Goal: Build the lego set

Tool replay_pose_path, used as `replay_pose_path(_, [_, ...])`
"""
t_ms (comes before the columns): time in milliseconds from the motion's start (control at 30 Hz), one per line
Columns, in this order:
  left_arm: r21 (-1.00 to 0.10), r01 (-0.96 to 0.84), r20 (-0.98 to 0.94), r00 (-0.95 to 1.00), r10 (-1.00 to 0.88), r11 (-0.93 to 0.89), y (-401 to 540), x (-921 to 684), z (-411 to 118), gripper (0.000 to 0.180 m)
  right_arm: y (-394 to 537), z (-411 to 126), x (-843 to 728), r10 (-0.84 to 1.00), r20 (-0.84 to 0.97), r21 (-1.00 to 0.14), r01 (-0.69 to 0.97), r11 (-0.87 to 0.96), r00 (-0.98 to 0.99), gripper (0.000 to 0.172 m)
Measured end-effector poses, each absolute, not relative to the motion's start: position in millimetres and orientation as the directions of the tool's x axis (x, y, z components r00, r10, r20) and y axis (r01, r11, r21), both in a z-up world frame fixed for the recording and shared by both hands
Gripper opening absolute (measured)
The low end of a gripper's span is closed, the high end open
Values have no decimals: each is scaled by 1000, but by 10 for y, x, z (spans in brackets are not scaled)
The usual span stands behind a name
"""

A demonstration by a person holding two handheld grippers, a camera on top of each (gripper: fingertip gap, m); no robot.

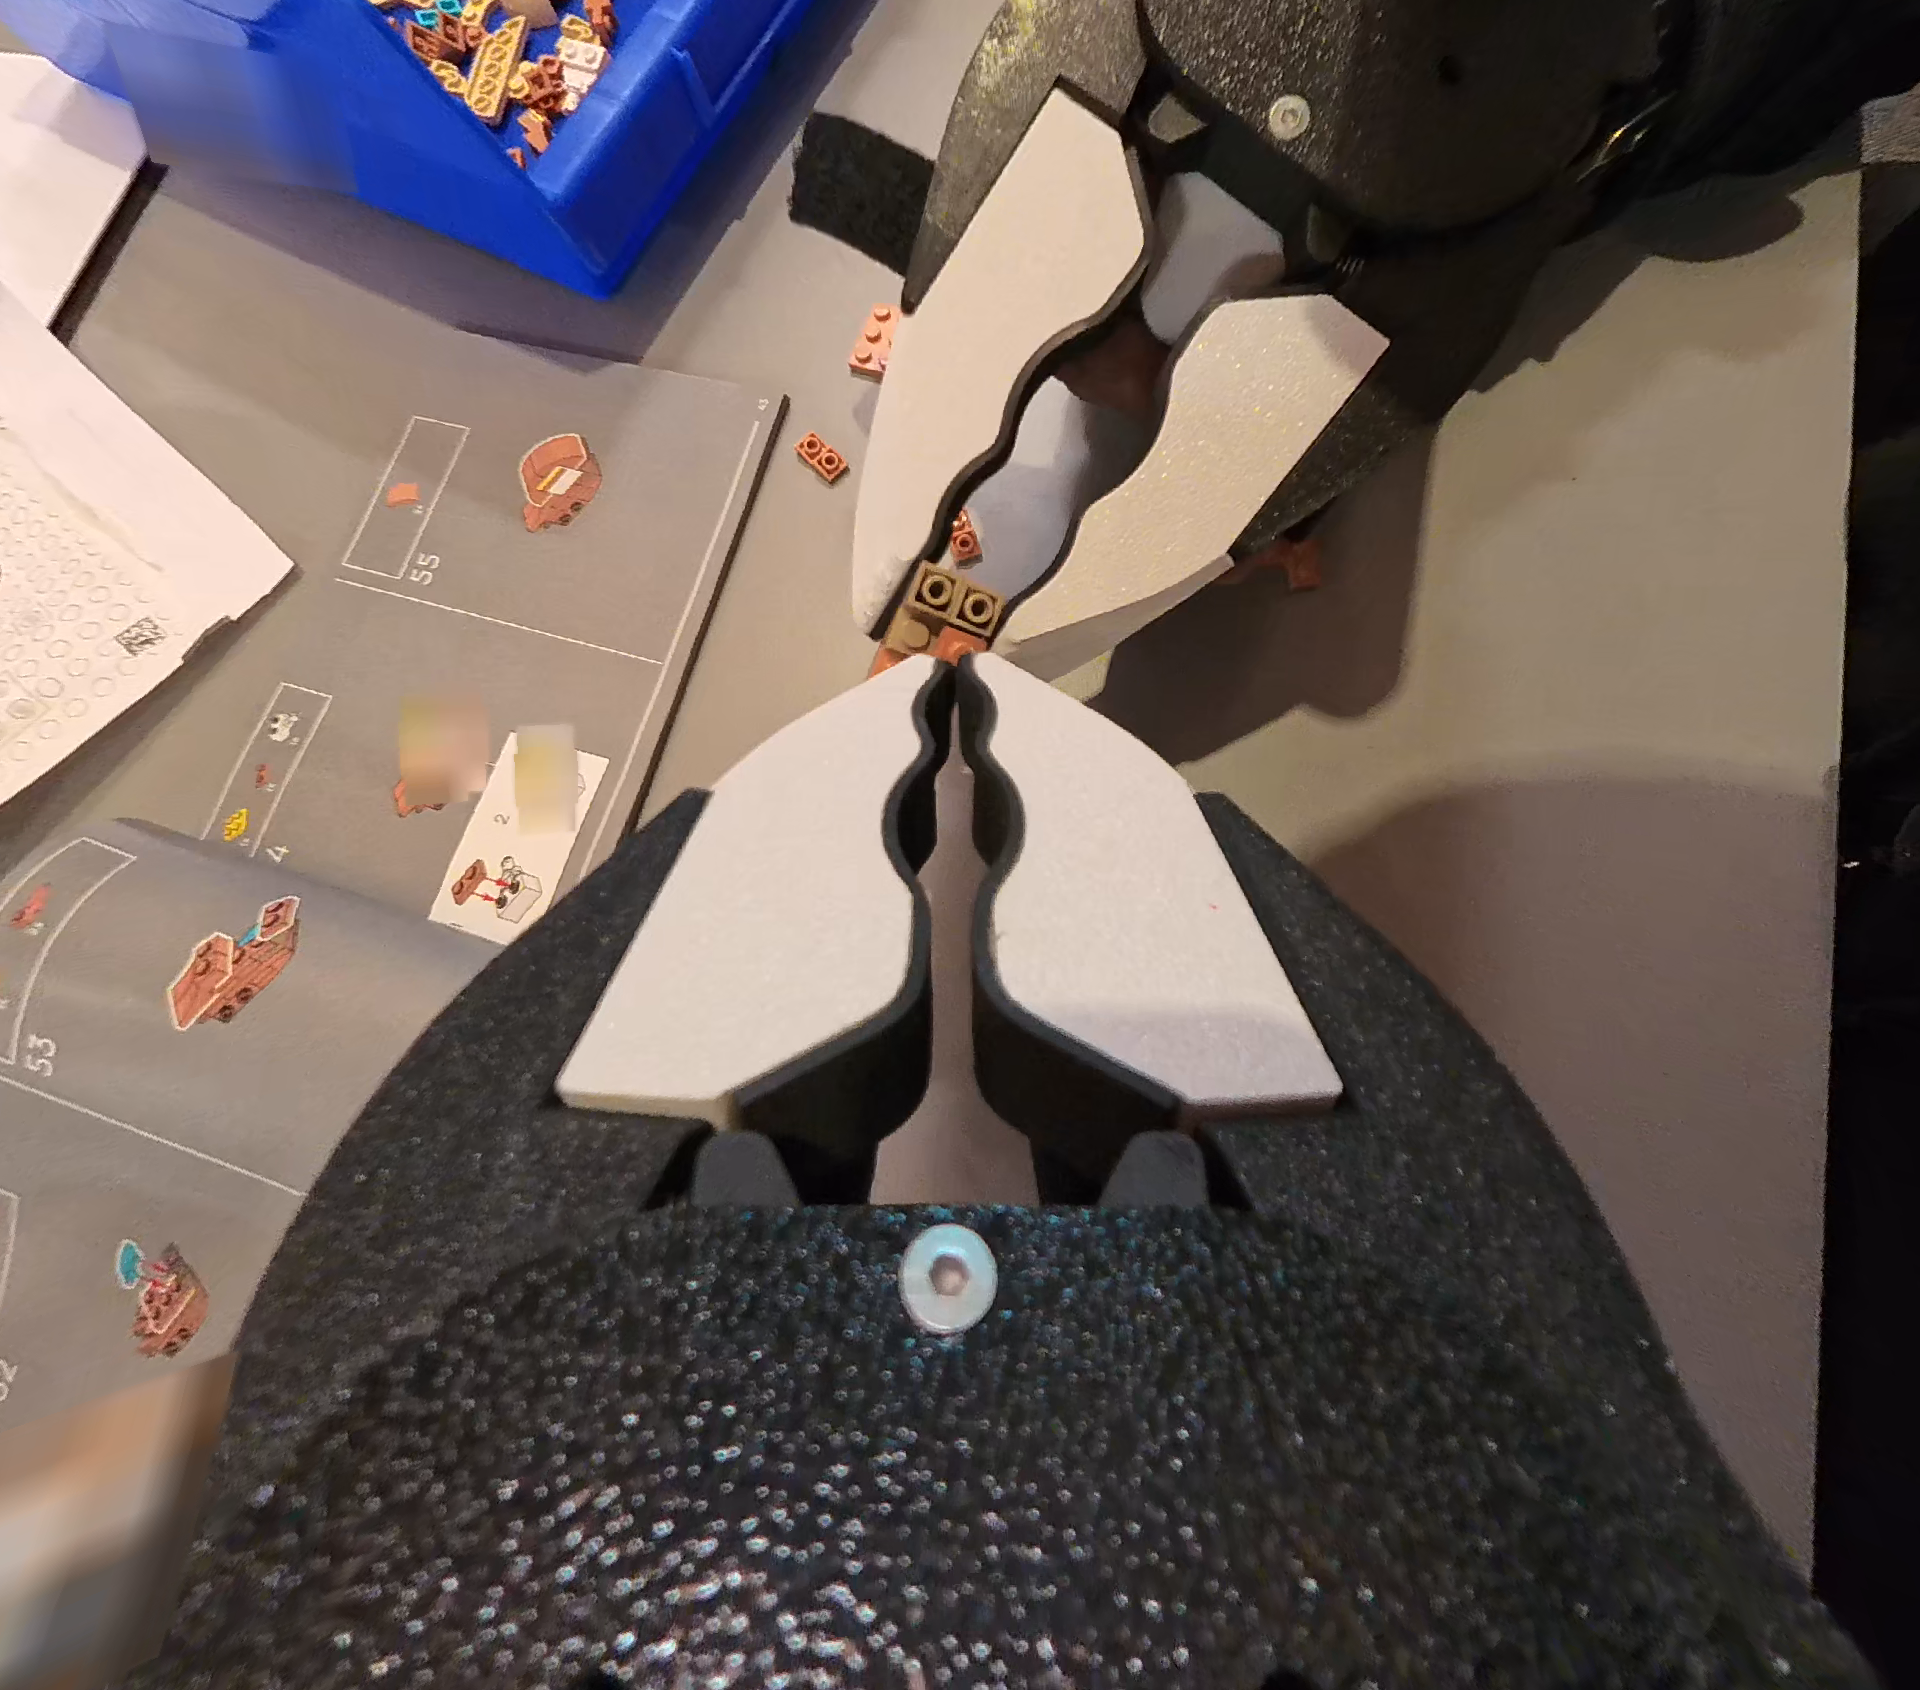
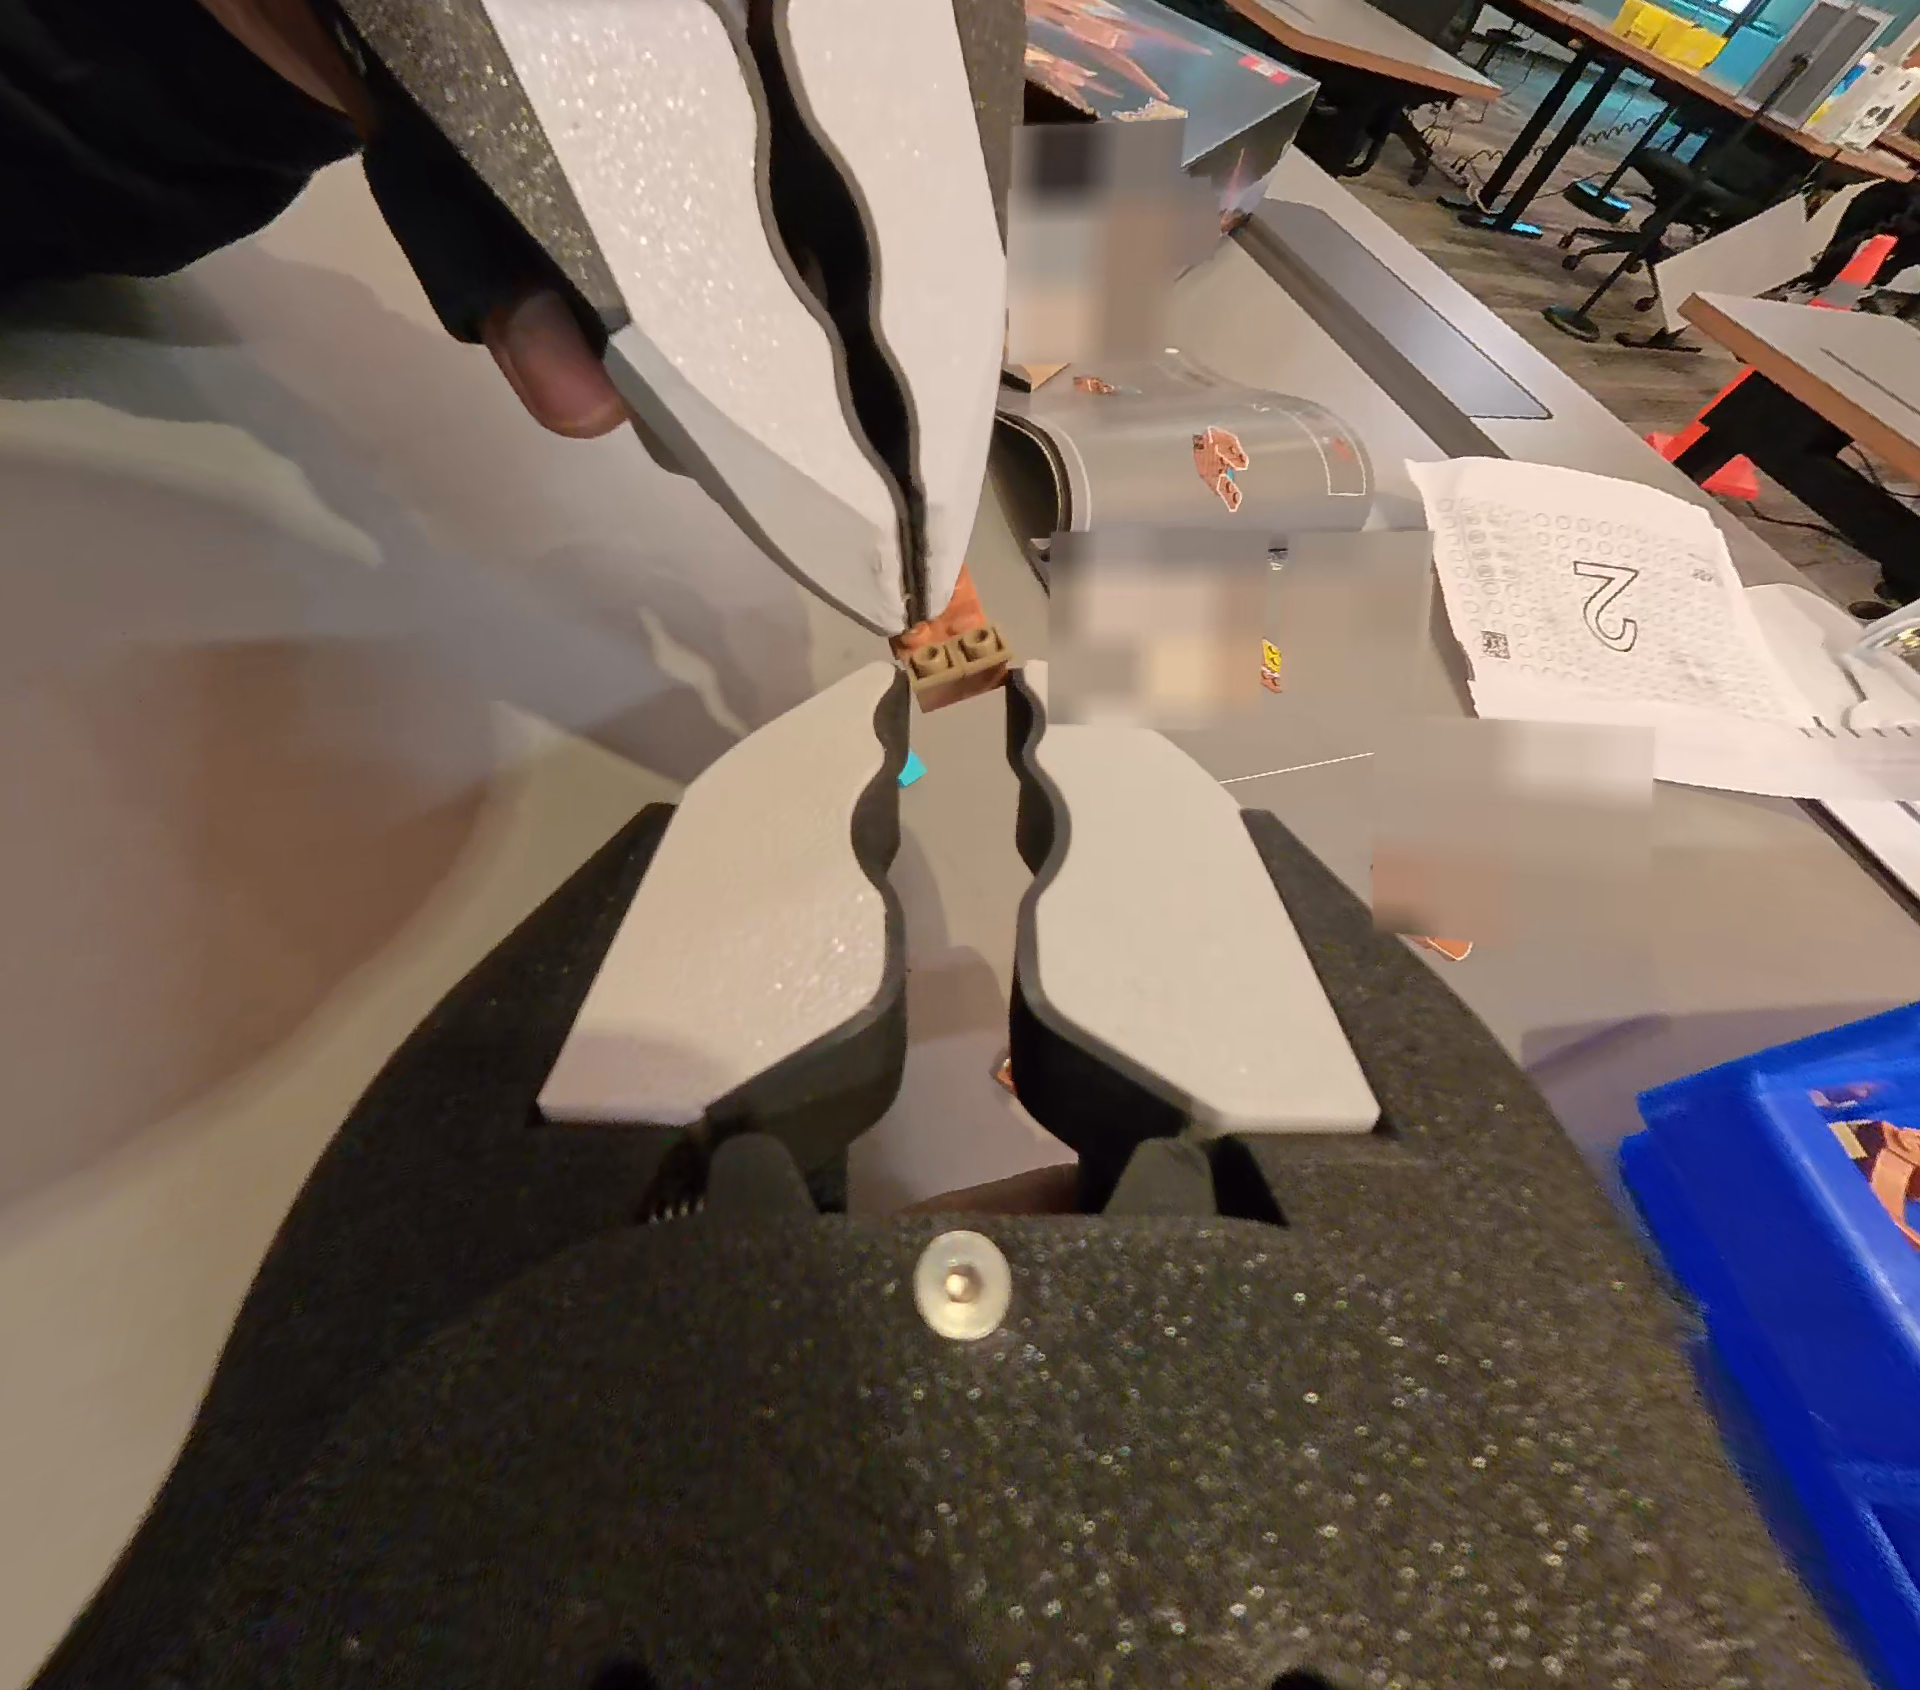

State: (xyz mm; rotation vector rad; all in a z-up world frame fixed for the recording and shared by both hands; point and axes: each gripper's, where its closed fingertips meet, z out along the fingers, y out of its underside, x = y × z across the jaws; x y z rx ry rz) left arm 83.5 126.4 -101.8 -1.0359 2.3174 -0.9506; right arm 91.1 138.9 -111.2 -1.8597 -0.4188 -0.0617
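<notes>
My two grippers met above the worktop (image 1: 1558, 809): right gripper (image 1: 951, 601) gripping one tan-and-brown brick assembly (image 1: 956, 610); left gripper (image 1: 951, 672) closed, pinching its brown edge. One blue bin (image 1: 727, 113); three loose bricks nearby.

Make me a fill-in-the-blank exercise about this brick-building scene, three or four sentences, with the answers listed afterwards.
1. The loose bricks sit in a bin coloured ____.
2. The right gripper has its jaws around a small brick assembly whose top plate is tan with ____ studs.
3. The left gripper has its jaws ____ at the tips, right against that assembly.
4. The open instruction booklet lies on a table coloured ____.

Answers: blue; two; closed; grey
</notes>
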Motion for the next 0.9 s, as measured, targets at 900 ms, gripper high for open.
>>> replay_pose_path(900, [-832, -439, -21, -587, -809, 340, 1684, 826, -1019, 23, 1336, -1110, 960, 317, -85, -939, 30, -342, 945, 17])
